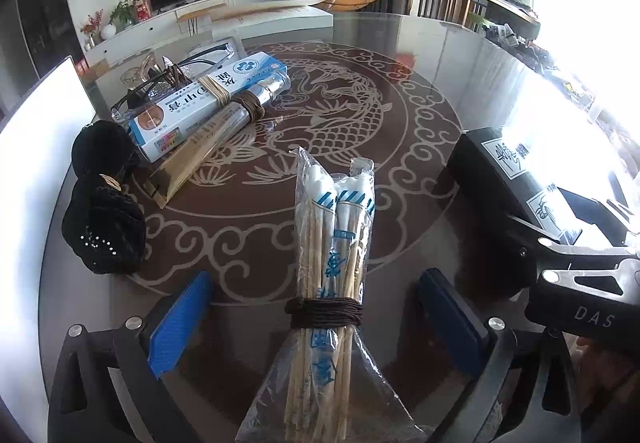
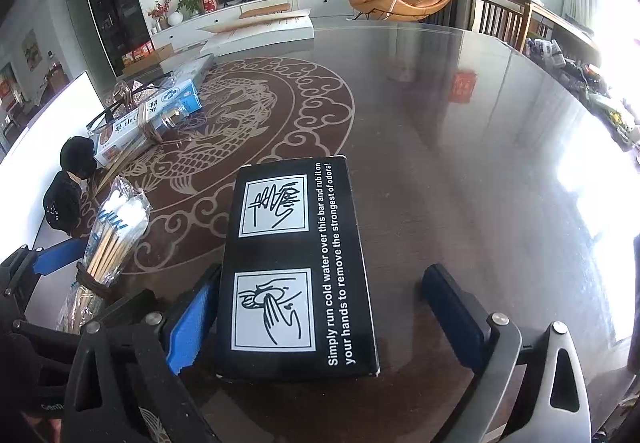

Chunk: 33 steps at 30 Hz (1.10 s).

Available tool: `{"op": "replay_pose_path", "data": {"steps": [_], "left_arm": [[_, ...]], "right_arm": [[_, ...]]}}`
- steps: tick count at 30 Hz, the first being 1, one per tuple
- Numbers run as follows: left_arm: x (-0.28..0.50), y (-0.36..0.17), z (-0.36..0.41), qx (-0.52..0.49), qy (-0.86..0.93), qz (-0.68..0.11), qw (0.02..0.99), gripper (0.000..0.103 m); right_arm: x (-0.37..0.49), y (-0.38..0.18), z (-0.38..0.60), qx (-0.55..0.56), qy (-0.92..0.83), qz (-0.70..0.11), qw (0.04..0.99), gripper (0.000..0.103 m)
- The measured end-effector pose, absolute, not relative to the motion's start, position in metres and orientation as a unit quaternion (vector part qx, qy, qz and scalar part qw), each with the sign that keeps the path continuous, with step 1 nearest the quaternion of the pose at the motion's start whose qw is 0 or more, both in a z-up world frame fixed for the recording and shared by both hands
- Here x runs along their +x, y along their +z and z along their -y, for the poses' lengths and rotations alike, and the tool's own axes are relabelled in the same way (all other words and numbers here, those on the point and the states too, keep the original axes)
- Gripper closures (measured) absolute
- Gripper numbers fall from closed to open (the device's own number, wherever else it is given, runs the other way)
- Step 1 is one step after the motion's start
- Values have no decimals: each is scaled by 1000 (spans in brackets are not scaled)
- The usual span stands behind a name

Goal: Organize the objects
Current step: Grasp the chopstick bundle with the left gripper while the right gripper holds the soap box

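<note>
Swab bundle [image 1: 334, 243] is laid flat on the glass table [image 1: 460, 83], plastic sleeve tied near its lower end with brown cord [image 1: 325, 313]. It is centred between the left gripper [image 1: 316, 327] pads, cotton tips pointing away. Neither pad is seen touching it; clear gaps on both sides. Jaws are spread wide, nothing pinched. Judged: bundle has been set down or is lined up for a pick, long axis along the fingers so it can be closed on across the narrow tied waist.

Black box [image 2: 298, 267] with hand-wash pictograms is lying flat, printed face up, just right of the swabs. It is straddled by the right gripper [image 2: 320, 319], also spread wide. Left blue pad [image 2: 192, 323] appears to sit at or just beside the box's left edge; contact cannot be confirmed. Right pad [image 2: 452, 307] is well clear. Box not gripped.

Further out, far left of the table: a grouped cluster is seen, consisting of toothpaste box [image 1: 208, 103], a cord-wrapped tube [image 1: 236, 111], glasses [image 1: 176, 75] and black fabric items [image 1: 104, 203]. Judged as the sorted pile; swabs and black box are apart from it, likely not yet organised.
</note>
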State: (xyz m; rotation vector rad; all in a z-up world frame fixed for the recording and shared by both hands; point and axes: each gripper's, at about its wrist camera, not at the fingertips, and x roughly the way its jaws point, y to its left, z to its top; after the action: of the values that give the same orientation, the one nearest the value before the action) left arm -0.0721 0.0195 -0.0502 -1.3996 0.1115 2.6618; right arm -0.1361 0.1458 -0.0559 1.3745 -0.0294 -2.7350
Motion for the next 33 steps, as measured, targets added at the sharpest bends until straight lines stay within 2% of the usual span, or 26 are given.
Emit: {"op": "replay_pose_path", "data": {"steps": [33], "left_arm": [[-73,-51,-20,-462,883,-37,65,0]], "right_arm": [[-136,-56,-146,450,-892,8,41,4]]}}
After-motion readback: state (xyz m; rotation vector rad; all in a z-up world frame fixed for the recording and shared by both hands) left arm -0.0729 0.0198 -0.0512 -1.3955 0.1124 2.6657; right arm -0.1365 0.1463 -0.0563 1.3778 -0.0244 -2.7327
